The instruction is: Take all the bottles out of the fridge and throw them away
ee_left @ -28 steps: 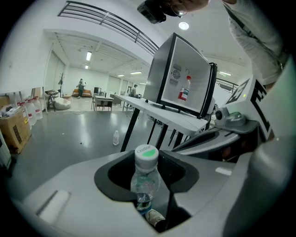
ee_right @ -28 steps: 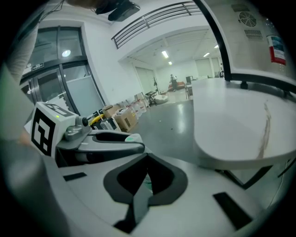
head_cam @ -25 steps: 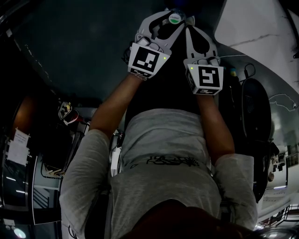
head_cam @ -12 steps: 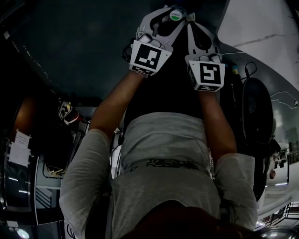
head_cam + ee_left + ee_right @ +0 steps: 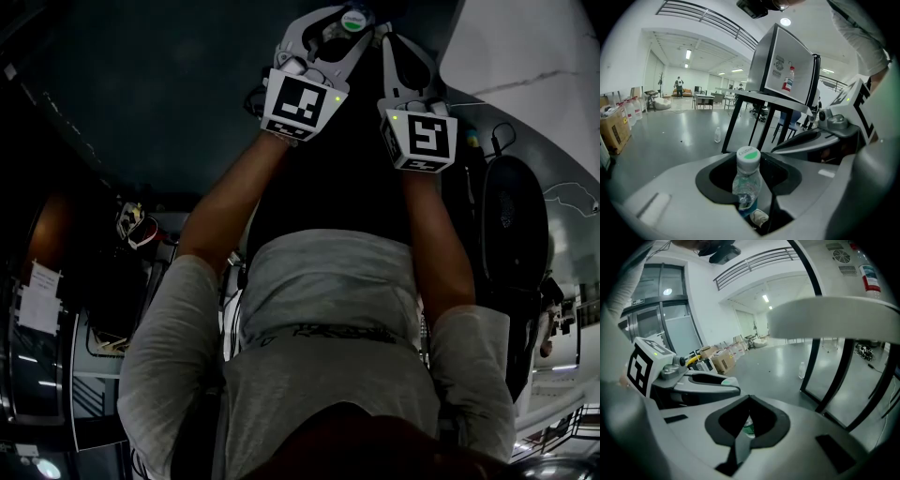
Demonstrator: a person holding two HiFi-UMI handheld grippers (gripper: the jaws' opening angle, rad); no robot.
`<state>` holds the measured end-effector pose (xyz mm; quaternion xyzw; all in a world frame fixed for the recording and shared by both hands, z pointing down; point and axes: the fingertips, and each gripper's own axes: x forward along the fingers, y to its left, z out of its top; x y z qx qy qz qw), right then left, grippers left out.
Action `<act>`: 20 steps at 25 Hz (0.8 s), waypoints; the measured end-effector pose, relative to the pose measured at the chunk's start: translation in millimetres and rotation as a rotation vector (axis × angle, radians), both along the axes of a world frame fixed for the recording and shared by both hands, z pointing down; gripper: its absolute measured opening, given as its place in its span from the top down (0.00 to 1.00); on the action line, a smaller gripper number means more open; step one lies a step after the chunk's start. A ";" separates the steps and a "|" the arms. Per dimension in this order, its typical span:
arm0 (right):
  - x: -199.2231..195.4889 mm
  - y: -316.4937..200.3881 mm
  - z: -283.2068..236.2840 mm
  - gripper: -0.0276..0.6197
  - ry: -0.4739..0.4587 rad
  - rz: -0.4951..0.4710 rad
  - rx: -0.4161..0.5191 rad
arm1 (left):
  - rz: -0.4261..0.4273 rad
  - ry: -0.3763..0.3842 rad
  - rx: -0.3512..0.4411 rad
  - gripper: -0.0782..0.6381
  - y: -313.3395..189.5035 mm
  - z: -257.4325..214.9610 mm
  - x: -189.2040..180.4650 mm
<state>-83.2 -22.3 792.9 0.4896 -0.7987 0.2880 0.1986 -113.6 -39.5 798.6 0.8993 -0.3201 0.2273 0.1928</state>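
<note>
The left tool (image 5: 749, 186) is clamping a clear plastic bottle (image 5: 748, 174) at lower centre; the right tool (image 5: 746, 420) is sitting empty, jaws together. Ahead, at upper centre, a boxy grey fridge (image 5: 785, 63) is standing on a black-legged surface (image 5: 754, 98), with another bottle (image 5: 717, 135) on the glossy floor (image 5: 670, 136). The head view is showing only the white, green-marked cap (image 5: 352, 21).

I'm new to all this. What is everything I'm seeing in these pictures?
Black-legged table: one, white top, ahead of the grippers.
Silver box fridge: one, silver, on the table.
Red-labelled bottle: one, clear, up in the fridge.
Second clear plastic bottle: one, clear, upright on the grey floor.
Clear plastic bottle with green-and-white cap: one, clear, in the left gripper.
Cardboard boxes: several, brown, floor at left.
Left gripper: one, grey, shut on the capped bottle.
Right gripper: one, grey, shut, empty.
</note>
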 end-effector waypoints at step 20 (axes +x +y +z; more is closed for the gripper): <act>9.8 4.1 13.2 0.94 0.026 0.005 -0.014 | 0.040 -0.041 -0.026 0.67 -2.5 34.9 8.5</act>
